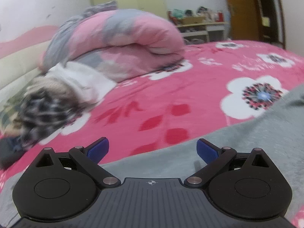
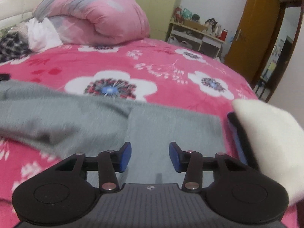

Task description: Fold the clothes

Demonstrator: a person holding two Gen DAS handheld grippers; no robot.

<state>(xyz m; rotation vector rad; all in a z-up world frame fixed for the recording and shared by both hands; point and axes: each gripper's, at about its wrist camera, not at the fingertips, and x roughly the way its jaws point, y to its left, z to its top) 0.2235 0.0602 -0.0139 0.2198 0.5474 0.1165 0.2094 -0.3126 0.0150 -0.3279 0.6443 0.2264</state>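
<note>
Grey garment (image 2: pixel 155 125) lies spread on the pink floral bed (image 2: pixel 171 70). Left gripper (image 1: pixel 153 149) gapes wide and empty. Right gripper (image 2: pixel 150 156) is parted, empty, above the cloth.

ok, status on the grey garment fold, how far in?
Done: the fuzzy grey garment lies on the pink floral bedspread with one layer lapped over another, so a first fold looks made. In hand: nothing; the left claw and right claw are both open and empty above it. Left: further folds, plus the white and checked clothes heaped by the rolled pink duvet.
</note>
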